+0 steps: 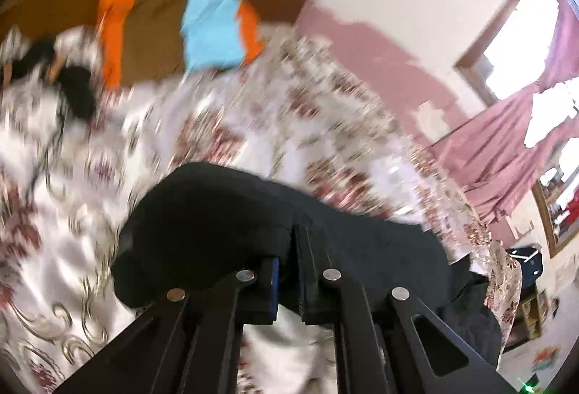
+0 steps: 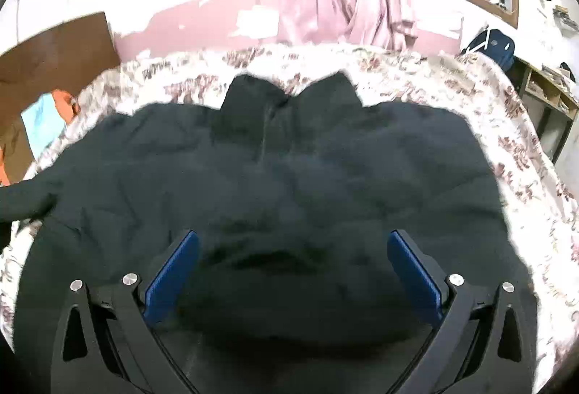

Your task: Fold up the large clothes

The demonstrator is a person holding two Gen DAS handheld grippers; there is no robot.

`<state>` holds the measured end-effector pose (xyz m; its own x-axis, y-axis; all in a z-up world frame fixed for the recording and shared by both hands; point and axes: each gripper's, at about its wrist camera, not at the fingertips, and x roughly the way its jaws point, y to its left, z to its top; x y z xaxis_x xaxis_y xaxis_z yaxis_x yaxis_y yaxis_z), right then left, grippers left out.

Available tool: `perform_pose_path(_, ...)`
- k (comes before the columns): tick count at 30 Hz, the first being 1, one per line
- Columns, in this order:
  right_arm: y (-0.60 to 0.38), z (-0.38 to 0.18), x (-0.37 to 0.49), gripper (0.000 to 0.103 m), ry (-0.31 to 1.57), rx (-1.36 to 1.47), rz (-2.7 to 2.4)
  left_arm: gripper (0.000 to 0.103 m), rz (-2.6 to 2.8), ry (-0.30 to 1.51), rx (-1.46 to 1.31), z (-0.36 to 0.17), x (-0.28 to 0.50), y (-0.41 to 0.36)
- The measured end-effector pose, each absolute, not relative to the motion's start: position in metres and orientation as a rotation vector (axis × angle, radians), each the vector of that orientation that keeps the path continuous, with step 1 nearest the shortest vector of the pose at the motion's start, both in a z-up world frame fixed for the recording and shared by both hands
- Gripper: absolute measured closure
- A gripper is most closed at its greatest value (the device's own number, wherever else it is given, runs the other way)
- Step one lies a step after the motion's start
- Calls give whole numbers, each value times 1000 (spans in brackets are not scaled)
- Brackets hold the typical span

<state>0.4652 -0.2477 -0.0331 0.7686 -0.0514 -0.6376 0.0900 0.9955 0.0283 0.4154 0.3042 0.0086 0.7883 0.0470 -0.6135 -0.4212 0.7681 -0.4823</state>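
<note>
A bed under a white sheet printed with dark red flowers point(image 2: 506, 111) fills both views. A large black fabric garment point(image 2: 289, 159) lies spread across it, collar toward the pink-and-white wall, one sleeve trailing off to the left. An orange-and-brown pillow point(image 1: 144, 32) with a folded light-blue cloth point(image 1: 213, 28) sits by the wooden headboard. The right gripper point(image 2: 293, 249) hangs over the garment's near edge, blue pads wide apart — gripping nothing. The left gripper point(image 1: 287, 271) is clenched on a fold of black cloth.
</note>
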Motion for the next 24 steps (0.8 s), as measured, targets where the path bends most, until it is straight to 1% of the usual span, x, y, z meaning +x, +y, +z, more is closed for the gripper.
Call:
perform_pose_path(6,-291,-10,434,1,640,66,-98,96,160,485,-431,106,418,227)
perform_pose_path(9,-313,-7,418,1,626,97,-114,96,65,462,-320,140,420,173)
perform_pose_path(12,-332,-8,408,1,629,141,-128,96,-29,461,-225,159,421,117)
perform_pose_path(17,-357,-20,393,1,624,179,-147,96,-195,504,-115,160,423,31)
perform_pose_path(22,-382,-35,381,1,642,193,-175,95,-417,585,-109,128,427,-37)
perform_pose_path(24,-392,-39,378,1,653,183,-191,95,-489,628,-85,107,426,-63)
